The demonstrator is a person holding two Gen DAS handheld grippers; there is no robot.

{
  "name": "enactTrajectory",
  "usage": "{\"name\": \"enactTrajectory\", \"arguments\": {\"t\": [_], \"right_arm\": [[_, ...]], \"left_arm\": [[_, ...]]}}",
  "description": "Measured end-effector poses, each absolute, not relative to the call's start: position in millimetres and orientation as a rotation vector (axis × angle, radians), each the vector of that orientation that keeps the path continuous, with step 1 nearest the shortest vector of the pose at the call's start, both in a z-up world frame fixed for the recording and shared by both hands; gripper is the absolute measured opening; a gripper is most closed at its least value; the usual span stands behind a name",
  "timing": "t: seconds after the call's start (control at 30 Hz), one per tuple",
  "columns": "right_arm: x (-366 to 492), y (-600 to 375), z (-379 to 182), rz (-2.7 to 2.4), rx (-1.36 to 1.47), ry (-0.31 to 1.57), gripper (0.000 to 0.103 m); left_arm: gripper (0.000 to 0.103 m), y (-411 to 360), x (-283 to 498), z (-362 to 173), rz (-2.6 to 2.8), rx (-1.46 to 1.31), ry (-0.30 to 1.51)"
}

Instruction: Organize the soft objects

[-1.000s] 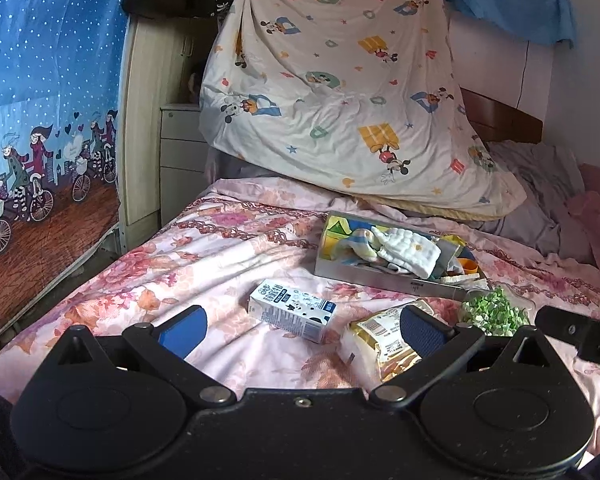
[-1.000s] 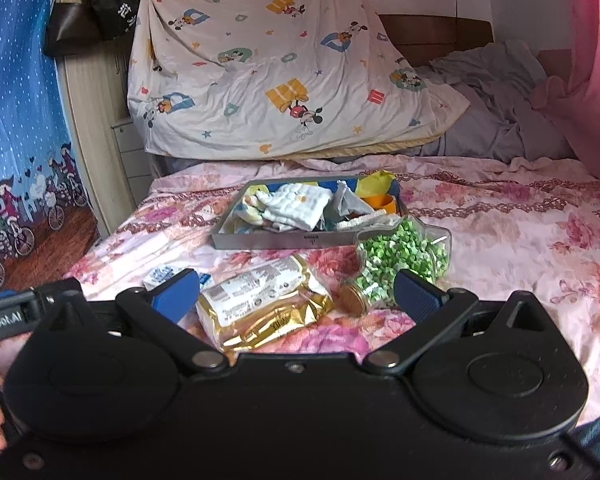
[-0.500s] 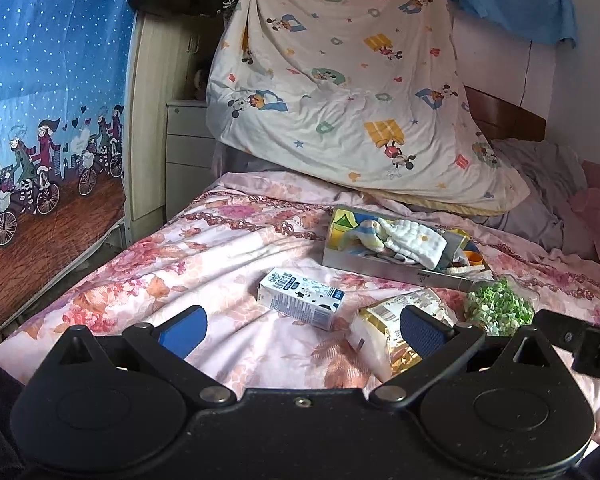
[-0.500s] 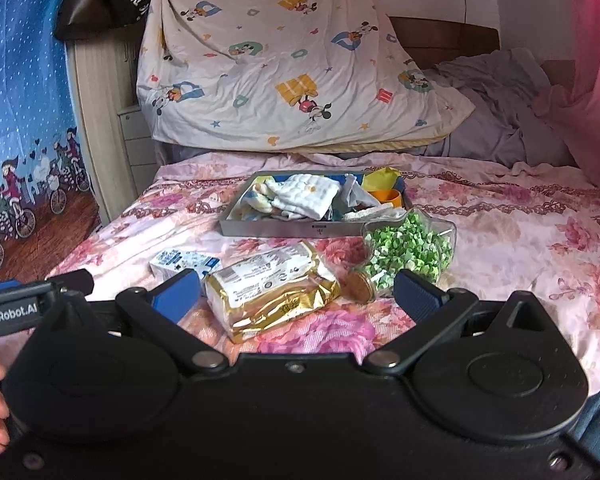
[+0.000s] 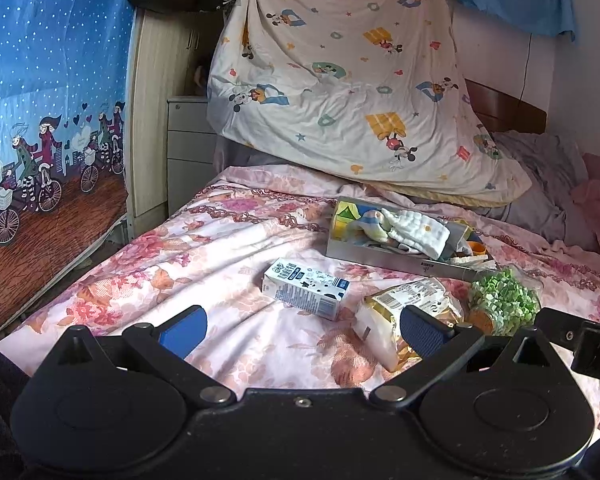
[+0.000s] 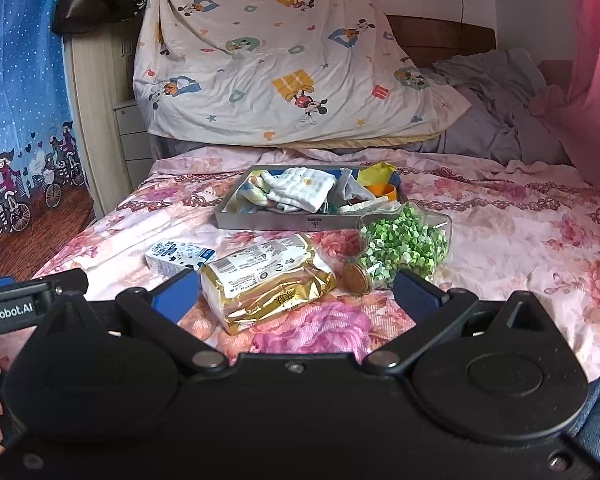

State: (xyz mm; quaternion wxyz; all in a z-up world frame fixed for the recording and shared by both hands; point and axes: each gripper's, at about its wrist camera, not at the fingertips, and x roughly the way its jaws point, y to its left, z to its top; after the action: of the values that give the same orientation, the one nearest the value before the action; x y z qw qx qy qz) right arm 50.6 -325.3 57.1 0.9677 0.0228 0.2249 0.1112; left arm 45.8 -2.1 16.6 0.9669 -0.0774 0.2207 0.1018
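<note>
My left gripper (image 5: 303,322) is wide open, with its two blue fingers far apart and nothing between them. My right gripper (image 6: 296,288) is wide open too, and it holds nothing. Both hang low over the flowery pink bedsheet (image 6: 500,240). Nearest to my right gripper lies a gold snack bag (image 6: 266,280) with a white label, flat on the sheet. Just to its left lies a small white and blue milk carton (image 6: 178,256) on its side. In my left view the carton (image 5: 304,288) sits right in front of me, and the gold bag (image 5: 404,312) is partly behind my right finger. On the other side of the bag lies a clear jar (image 6: 400,244) tipped on its side, full of little green bits, with a brown cork lid facing me. It is near the bag, but I cannot tell if they touch. Just behind all this sits a grey tray (image 6: 284,222). In the tray there is a soft white cloth (image 6: 300,190), a striped cloth beside it, and an orange cup (image 6: 382,190). Far back, a big cartoon mouse sheet (image 6: 280,60) hangs down onto the bed. A grey blanket (image 6: 496,96) is bunched up to the right of it.
</note>
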Motion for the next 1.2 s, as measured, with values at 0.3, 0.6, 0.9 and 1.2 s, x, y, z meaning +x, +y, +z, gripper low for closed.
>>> {"name": "enactTrajectory", "arguments": {"t": [0.3,0.6,0.9,1.2], "right_arm": [[56,-323,48,0.217,0.047,0.470,0.102],[66,-321,38,0.200,0.052,0.493,0.102],[70,-317,33,0.195,0.051,0.504,0.102],[71,-317,31,0.195,0.050,0.507,0.102]], "left_arm": [[0.102,0,48,10,0.202,-0.141,0.466],[0.102,-3,54,4,0.205,-0.130,0.511],[0.102,-8,54,1,0.198,-0.107,0.519],[0.102,-6,54,0,0.204,-0.116,0.526]]}}
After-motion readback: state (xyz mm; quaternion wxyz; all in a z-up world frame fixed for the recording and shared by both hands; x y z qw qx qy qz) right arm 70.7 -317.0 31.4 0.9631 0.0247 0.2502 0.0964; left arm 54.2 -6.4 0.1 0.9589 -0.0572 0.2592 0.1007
